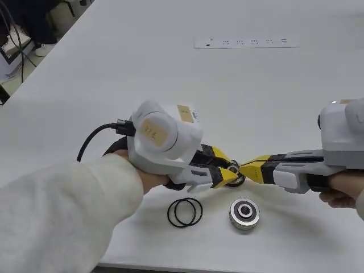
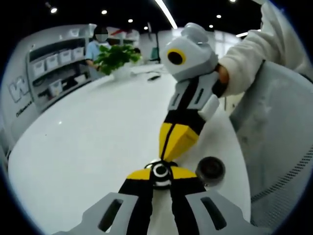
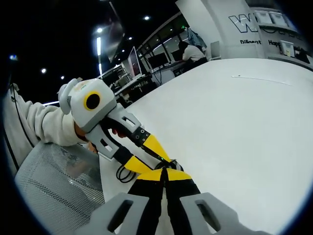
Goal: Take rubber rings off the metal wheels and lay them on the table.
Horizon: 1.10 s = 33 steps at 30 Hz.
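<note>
Step in hand: stripping a ring. Clamping metal wheel (image 2: 160, 171) in left claw (image 1: 227, 175), near surface's (image 1: 170, 85) front edge. Nipping at its rim with right claw (image 1: 247, 168), jaws closed; ring caught or not, cannot tell. Lying nearby: two rubber rings (image 1: 184, 212), second wheel (image 1: 244, 213). Next, probably: peeling outward, steady pull, laying beside those.

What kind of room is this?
Probably an office or workshop: a big white table, wall shelves holding bins, a mesh chair and ceiling spotlights.
</note>
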{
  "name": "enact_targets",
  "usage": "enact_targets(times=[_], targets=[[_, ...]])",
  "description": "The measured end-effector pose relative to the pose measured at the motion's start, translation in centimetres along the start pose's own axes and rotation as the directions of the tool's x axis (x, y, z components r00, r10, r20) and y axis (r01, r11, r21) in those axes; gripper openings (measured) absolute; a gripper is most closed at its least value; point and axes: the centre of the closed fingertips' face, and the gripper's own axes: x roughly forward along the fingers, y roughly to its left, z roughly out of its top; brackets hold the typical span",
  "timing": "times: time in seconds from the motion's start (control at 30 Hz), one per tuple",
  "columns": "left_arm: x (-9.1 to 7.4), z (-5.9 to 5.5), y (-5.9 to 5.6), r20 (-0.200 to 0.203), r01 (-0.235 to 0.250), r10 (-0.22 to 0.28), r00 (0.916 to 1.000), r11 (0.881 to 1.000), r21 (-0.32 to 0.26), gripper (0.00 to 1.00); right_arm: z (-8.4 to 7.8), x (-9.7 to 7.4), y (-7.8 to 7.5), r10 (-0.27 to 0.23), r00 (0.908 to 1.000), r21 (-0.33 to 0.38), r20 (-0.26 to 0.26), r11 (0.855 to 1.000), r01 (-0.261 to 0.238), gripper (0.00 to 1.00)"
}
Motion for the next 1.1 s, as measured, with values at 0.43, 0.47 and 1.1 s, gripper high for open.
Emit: enact_targets(times=[0.43, 0.47, 1.1], targets=[[-2.1, 0.9, 0.1, 0.028, 0.036, -0.036, 0.9990, 0.999, -0.031, 0.22, 0.5, -0.4, -0.6, -0.028, 0.9996, -0.014, 0.007, 0.999, 0.028, 0.00], [-2.4, 1.1, 0.1, 0.041, 0.035, -0.033, 0.9986, 0.999, -0.035, 0.24, 0.6, -0.4, -0.6, -0.027, 0.9996, -0.017, 0.010, 0.999, 0.028, 0.00], [-9.5, 2.7, 1.0, 0.136, -0.046, 0.055, 0.9891, 0.997, -0.069, 0.65, 3.4, -2.1, 0.9, -0.015, 0.9965, 0.061, 0.082, 0.998, 0.010, 0.00]])
